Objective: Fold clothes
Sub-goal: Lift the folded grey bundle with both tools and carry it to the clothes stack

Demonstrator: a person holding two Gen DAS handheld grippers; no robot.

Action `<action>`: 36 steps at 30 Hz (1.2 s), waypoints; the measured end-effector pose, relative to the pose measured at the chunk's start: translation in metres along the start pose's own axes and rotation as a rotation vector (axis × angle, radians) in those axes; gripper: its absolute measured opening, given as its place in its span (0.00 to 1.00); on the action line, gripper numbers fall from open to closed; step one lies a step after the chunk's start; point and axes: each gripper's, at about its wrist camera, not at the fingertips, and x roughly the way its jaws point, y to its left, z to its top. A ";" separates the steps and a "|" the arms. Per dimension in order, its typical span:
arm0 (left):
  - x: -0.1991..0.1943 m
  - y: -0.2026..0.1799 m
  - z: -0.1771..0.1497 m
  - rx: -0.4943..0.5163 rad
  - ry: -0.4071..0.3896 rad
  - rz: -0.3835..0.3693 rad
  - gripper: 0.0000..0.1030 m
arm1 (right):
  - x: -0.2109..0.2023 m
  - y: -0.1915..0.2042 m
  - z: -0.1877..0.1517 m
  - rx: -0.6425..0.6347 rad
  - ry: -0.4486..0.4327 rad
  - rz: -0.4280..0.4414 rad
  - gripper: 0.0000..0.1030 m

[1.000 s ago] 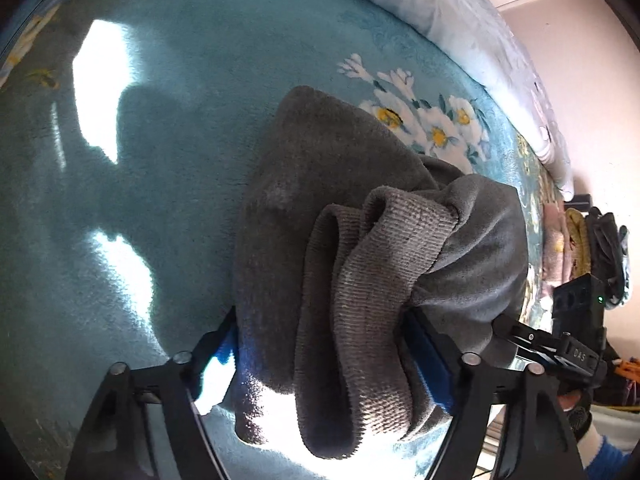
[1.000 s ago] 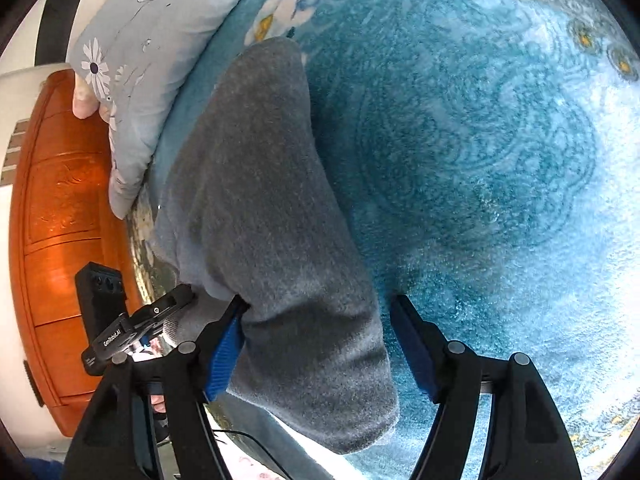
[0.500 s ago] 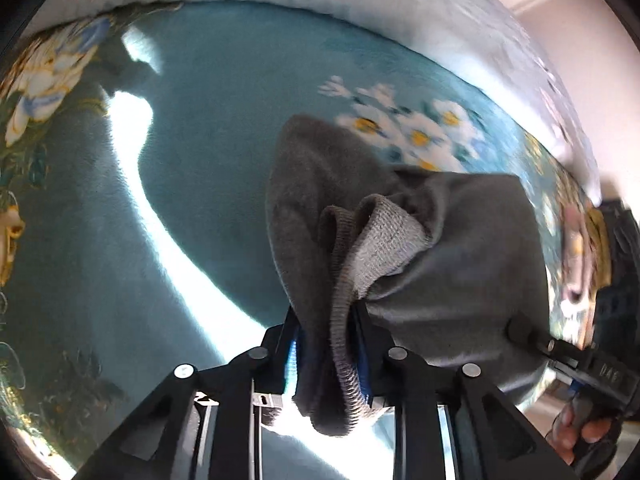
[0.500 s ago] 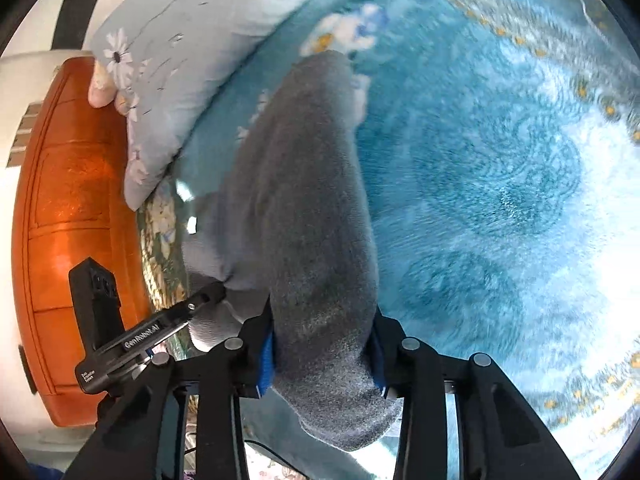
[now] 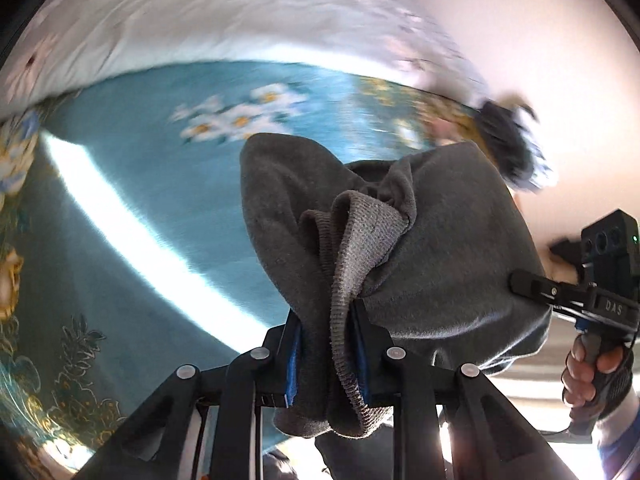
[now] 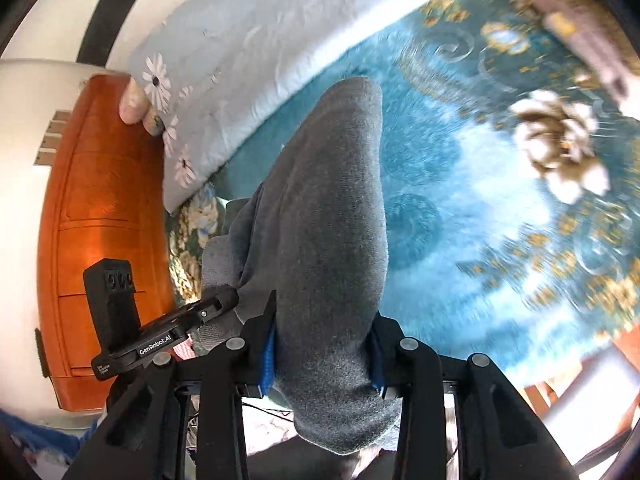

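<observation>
Blue blanket [image 5: 132, 216] is dropping away below. Left view: I'm lifting the sweater [image 5: 400, 240], left gripper [image 5: 326, 356] now clamped on its ribbed hem. Right view: right gripper [image 6: 324, 350] squeezing a fold, cloth hanging between both.

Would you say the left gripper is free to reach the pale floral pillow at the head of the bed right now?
Probably not: the left gripper is shut on the grey garment, whose bunched fabric hangs between it and the pillow. It would need to release first.
</observation>
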 end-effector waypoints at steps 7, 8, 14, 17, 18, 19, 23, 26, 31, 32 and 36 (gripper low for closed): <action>-0.043 -0.071 -0.011 0.181 0.023 -0.089 0.23 | -0.094 0.008 -0.060 0.046 -0.127 -0.024 0.37; -0.044 -0.079 -0.010 0.197 0.026 -0.096 0.23 | -0.104 0.008 -0.065 0.048 -0.143 -0.030 0.37; -0.050 -0.131 -0.004 0.273 0.033 -0.127 0.23 | -0.149 -0.008 -0.068 0.057 -0.215 -0.026 0.37; -0.049 -0.158 0.007 0.300 0.011 -0.123 0.23 | -0.168 -0.022 -0.060 0.047 -0.242 -0.002 0.37; -0.048 -0.171 0.013 0.310 -0.005 -0.116 0.23 | -0.173 -0.029 -0.055 0.039 -0.246 0.006 0.37; -0.046 -0.184 0.019 0.320 -0.021 -0.109 0.23 | -0.180 -0.038 -0.048 0.030 -0.250 0.015 0.37; -0.029 -0.238 0.047 0.309 -0.066 -0.110 0.22 | -0.215 -0.081 -0.013 -0.010 -0.260 0.060 0.37; -0.007 -0.292 0.070 0.308 -0.076 -0.095 0.22 | -0.249 -0.121 0.018 -0.021 -0.274 0.095 0.37; 0.029 -0.381 0.116 0.366 -0.090 -0.099 0.22 | -0.319 -0.180 0.073 -0.059 -0.338 0.112 0.37; 0.035 -0.397 0.126 0.379 -0.098 -0.105 0.22 | -0.332 -0.190 0.083 -0.061 -0.349 0.115 0.37; 0.057 -0.454 0.167 0.443 -0.135 -0.111 0.22 | -0.377 -0.222 0.126 -0.089 -0.401 0.104 0.37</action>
